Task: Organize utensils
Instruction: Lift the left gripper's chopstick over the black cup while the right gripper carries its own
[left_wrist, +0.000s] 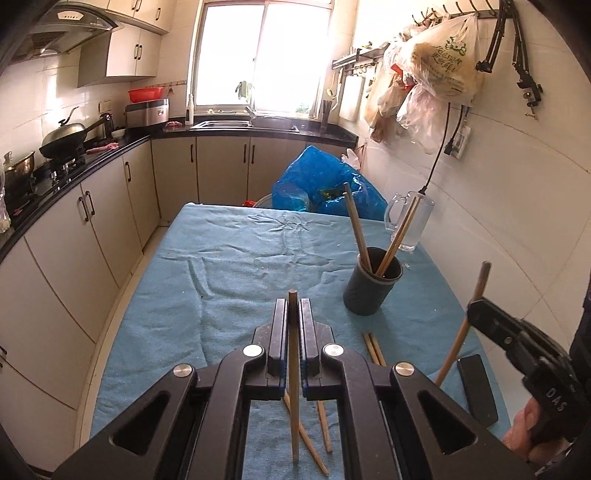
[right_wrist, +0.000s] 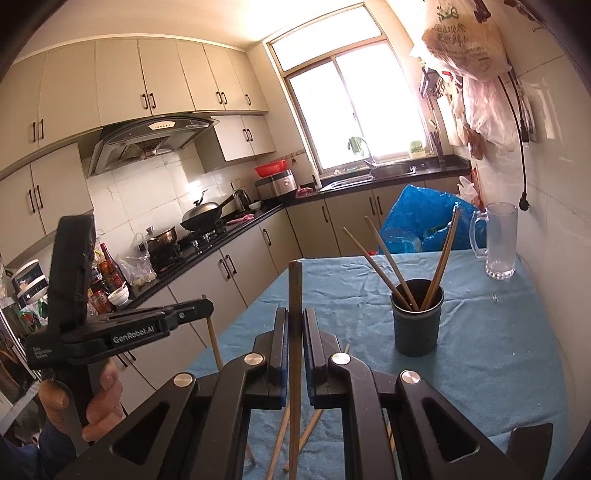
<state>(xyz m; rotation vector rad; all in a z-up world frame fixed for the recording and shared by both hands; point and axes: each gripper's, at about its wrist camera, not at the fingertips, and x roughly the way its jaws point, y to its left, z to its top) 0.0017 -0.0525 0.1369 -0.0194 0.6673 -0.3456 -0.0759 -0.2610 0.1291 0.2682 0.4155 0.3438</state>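
Each gripper, left (left_wrist: 293, 314) and right (right_wrist: 294, 325), is pinching one upright chopstick (left_wrist: 293, 369) (right_wrist: 294, 350). The holder (left_wrist: 372, 286) (right_wrist: 417, 317) stands ahead near the table's (left_wrist: 236, 266) right edge, nearer the right gripper; loose chopsticks (left_wrist: 373, 347) lie at the near edge

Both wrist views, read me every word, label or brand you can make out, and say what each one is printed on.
"GenRobot.AI": side of the left tongs, right wrist view.
"DAS": body of the right tongs, left wrist view.
Small white label on the left tongs' handle: too small to read.
Green Chinese print on the hanging plastic bag: too blurred to read.
Tag on the wall cable: unreadable.
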